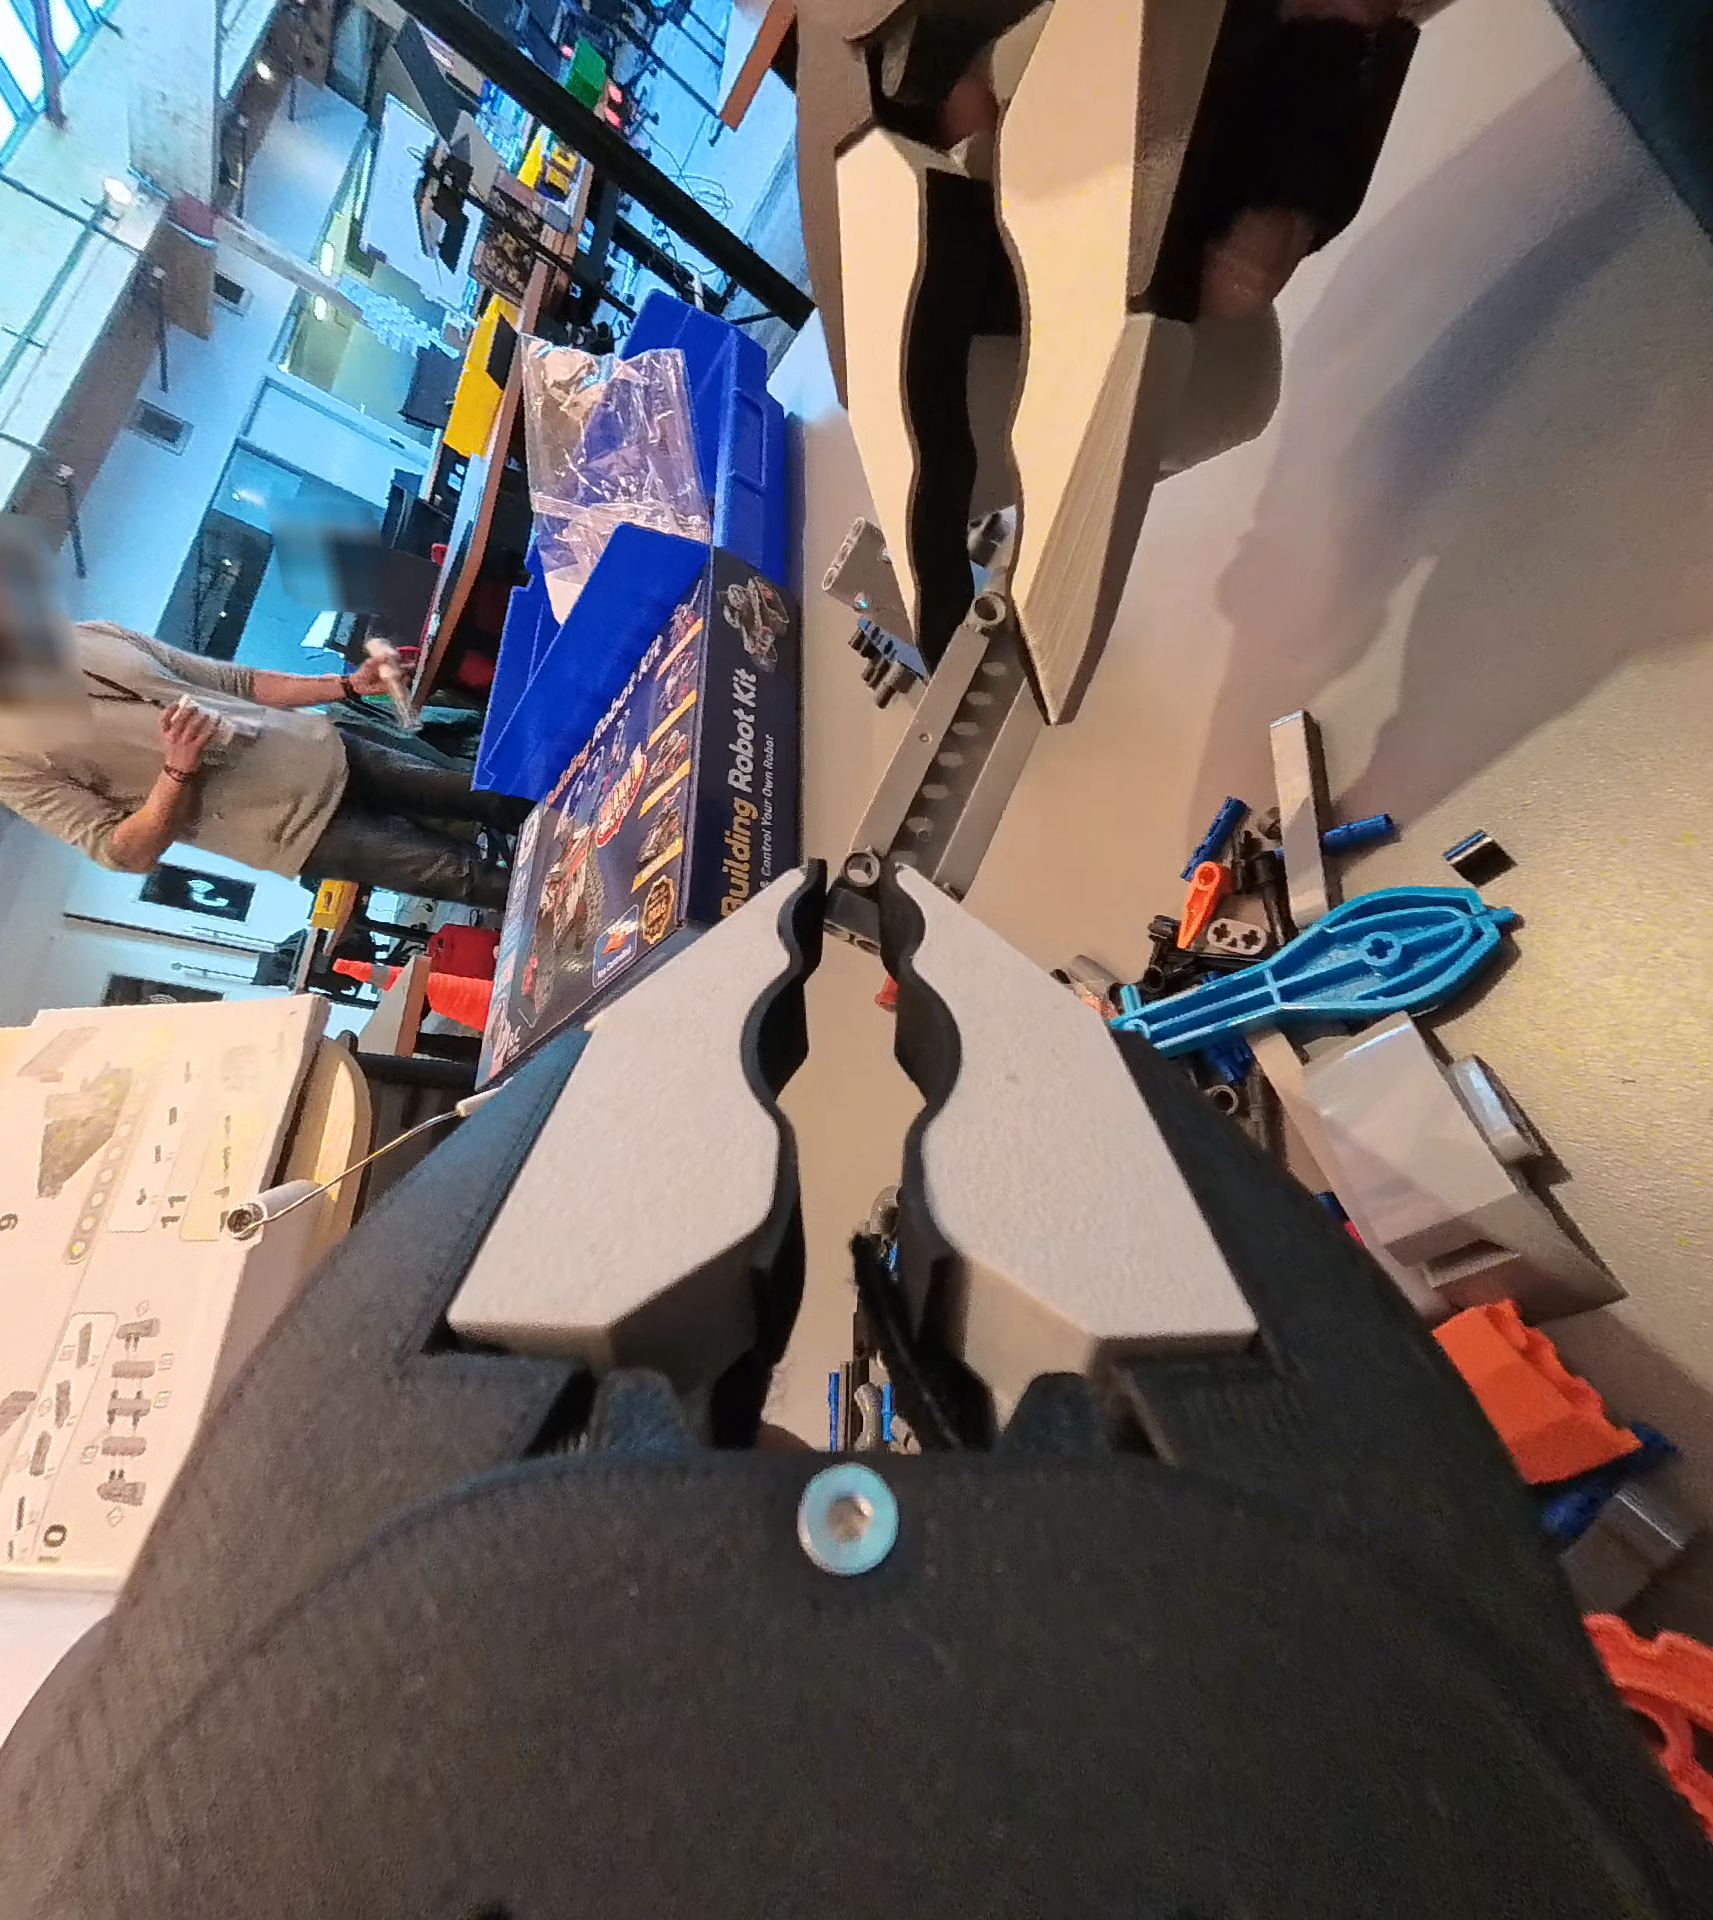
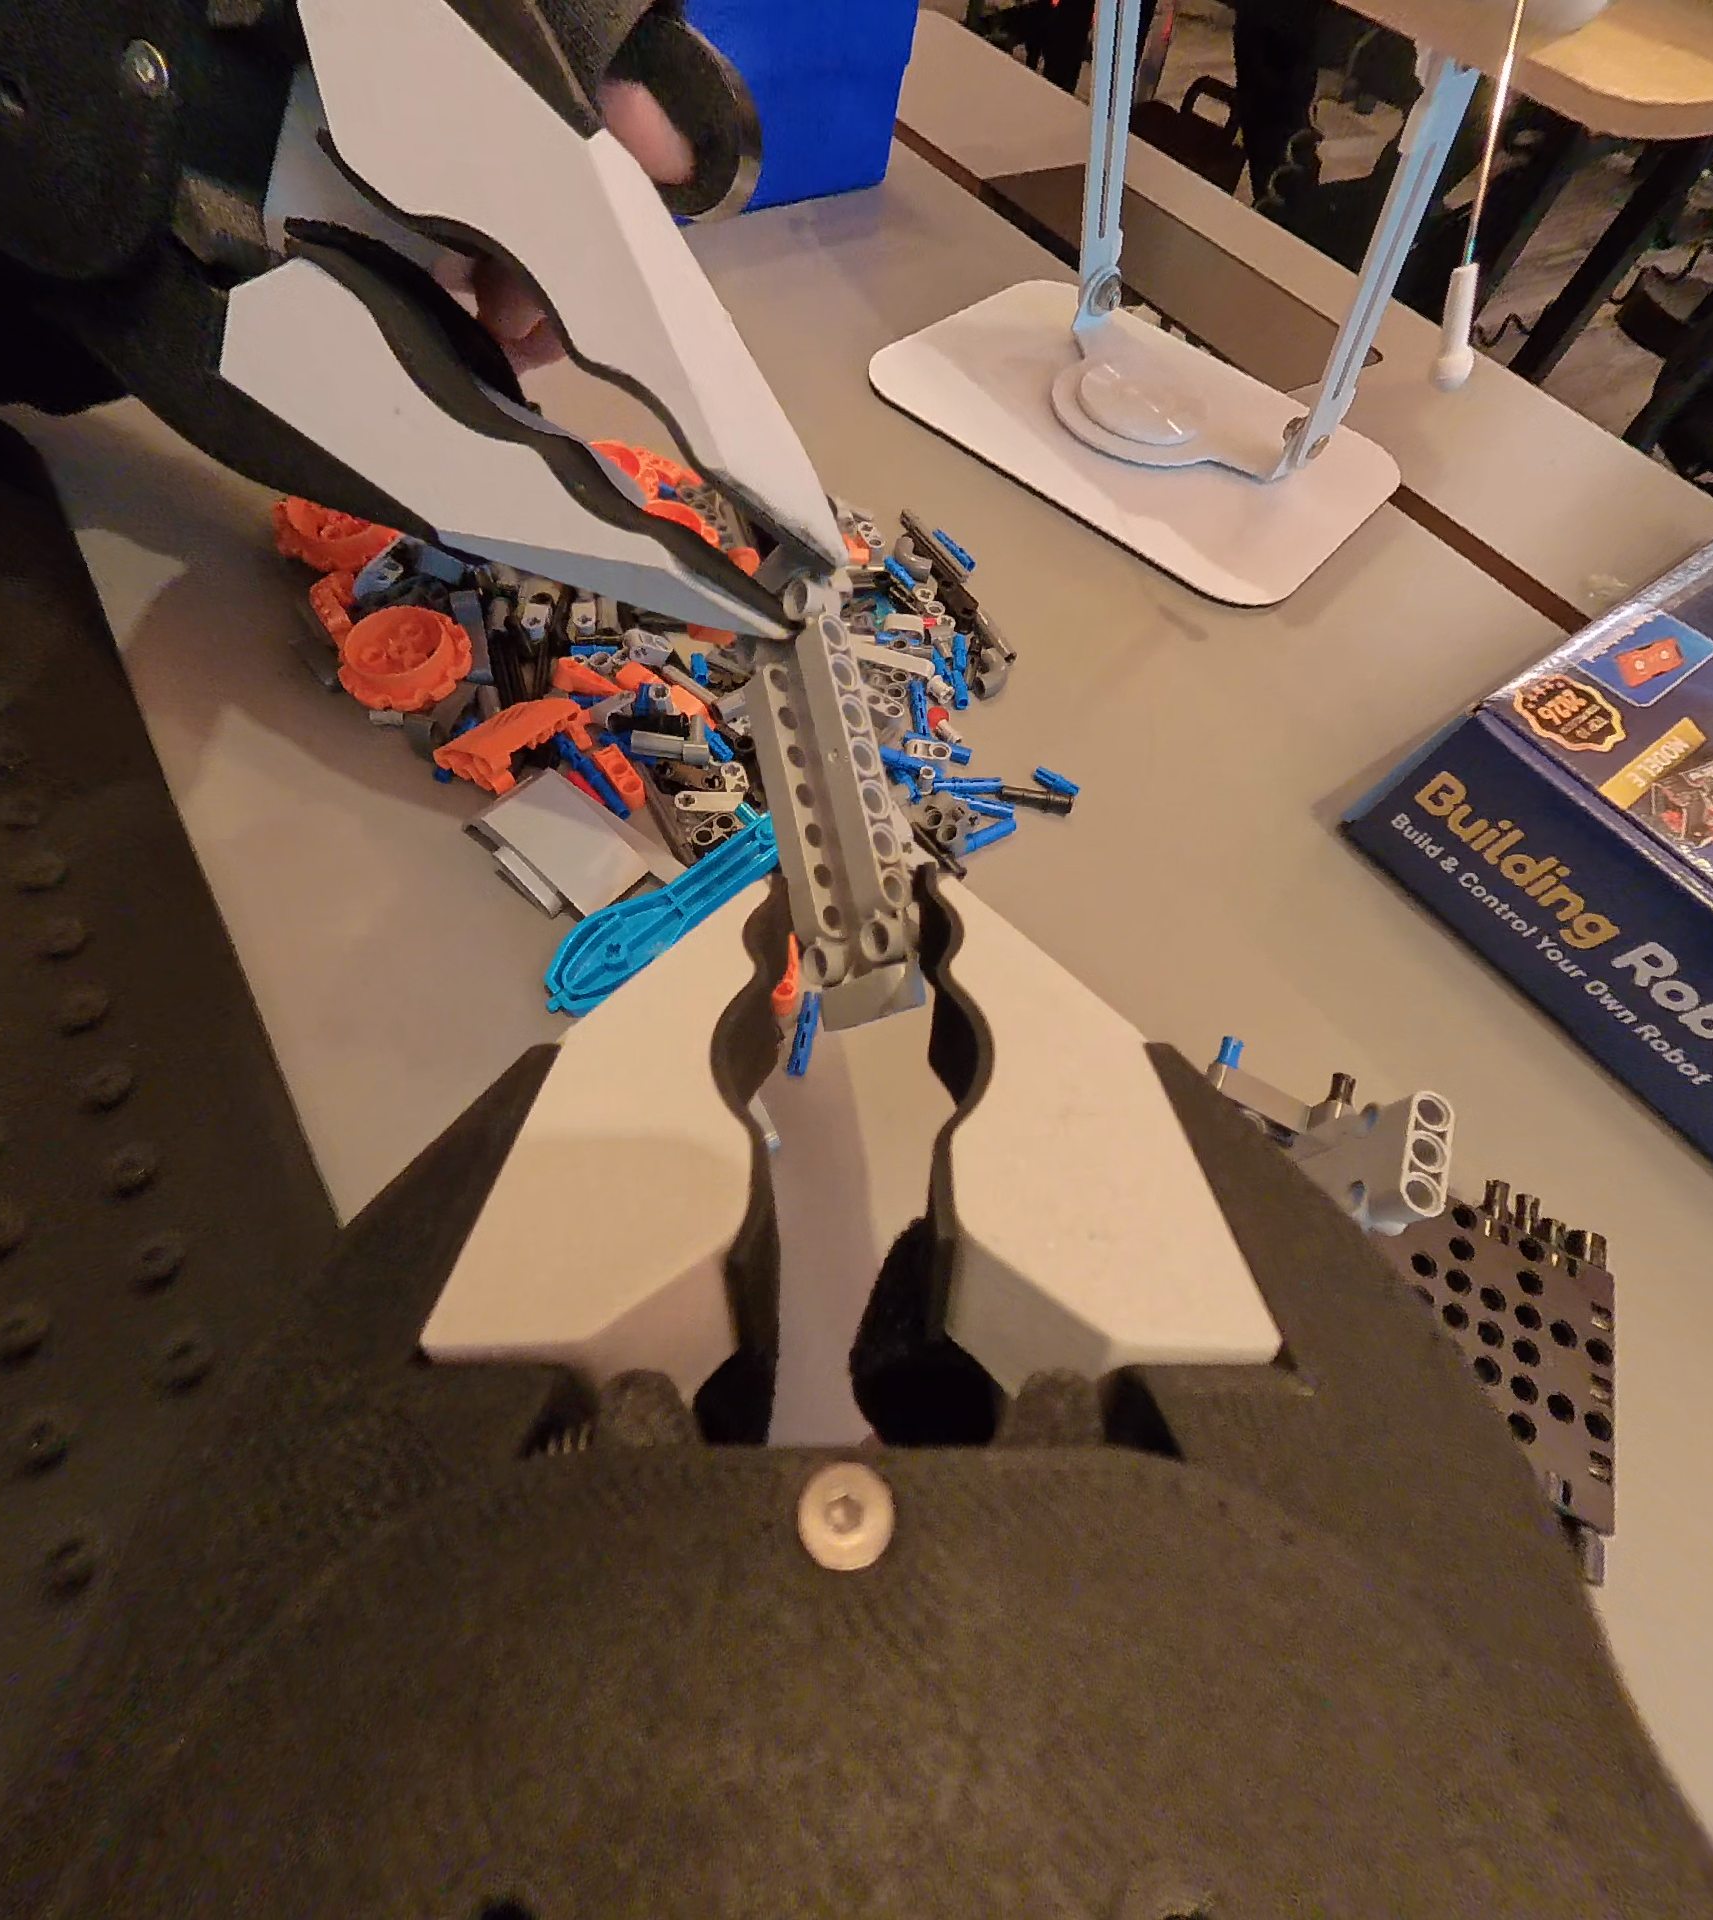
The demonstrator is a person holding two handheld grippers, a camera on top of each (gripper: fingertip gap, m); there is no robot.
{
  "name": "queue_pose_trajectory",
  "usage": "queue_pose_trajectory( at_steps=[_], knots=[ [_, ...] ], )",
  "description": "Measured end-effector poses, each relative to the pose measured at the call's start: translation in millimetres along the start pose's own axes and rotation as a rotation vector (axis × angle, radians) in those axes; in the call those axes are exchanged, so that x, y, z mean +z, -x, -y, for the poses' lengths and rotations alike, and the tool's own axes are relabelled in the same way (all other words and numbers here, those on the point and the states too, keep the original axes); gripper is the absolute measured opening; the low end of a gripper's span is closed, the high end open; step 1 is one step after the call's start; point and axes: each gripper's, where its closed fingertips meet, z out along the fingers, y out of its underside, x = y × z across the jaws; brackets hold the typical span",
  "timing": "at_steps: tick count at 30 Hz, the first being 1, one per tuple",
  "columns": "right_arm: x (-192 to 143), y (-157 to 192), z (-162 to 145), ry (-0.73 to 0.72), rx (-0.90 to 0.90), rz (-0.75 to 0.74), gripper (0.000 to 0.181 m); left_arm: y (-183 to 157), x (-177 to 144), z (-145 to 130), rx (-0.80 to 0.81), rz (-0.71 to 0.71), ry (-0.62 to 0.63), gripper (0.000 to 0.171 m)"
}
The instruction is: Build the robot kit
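A long grey holed beam assembly [image 1: 945, 748] [image 2: 836, 790] is held in the air over the grey table [image 2: 1195, 779], one gripper at each end. My left gripper [image 1: 854, 878] is shut on one end, pinching a small grey connector at its tips. It also shows in the right wrist view [image 2: 816, 594], coming in from the upper left. My right gripper [image 2: 844, 894] is shut on the other end of the beam. In the left wrist view it [image 1: 987, 675] reaches in from the top.
A pile of small orange, blue, grey and black parts [image 2: 623, 707] lies under the beam, with a blue plastic tool [image 2: 644, 935] beside it. A dark blue kit box [image 2: 1610, 831], a black holed plate [image 2: 1506, 1320], a white lamp base [image 2: 1143, 436] and blue bins [image 1: 613, 644] stand around. A person [image 1: 187, 748] stands beyond. The grippers' ends are close to 5 cm from one another.
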Motion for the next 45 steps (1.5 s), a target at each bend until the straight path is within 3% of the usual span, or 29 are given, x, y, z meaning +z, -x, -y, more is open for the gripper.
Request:
queue_pose_trajectory(
  at_steps=[8,18,26,36,45],
  knots=[
    [-3,-8,5,-0.046,0.006,-0.042,0.022,6,-4,1,-0.101,-0.014,-0.025,0.020],
    [-5,-12,7,-0.047,-0.131,-0.147,0.021,13,-1,-9,-0.275,-0.038,-0.008,0.034],
    [-6,-7,13,-0.069,-0.247,-0.182,0.020,5,2,-8,-0.464,-0.163,-0.038,0.017],
    [0,-5,10,-0.076,-0.194,-0.136,0.032,6,-1,-9,-0.341,-0.122,-0.005,0.016],
    [9,7,-3,-0.011,-0.197,-0.059,0.013,-8,1,-1,-0.109,-0.113,0.034,0.016]
  ],
)
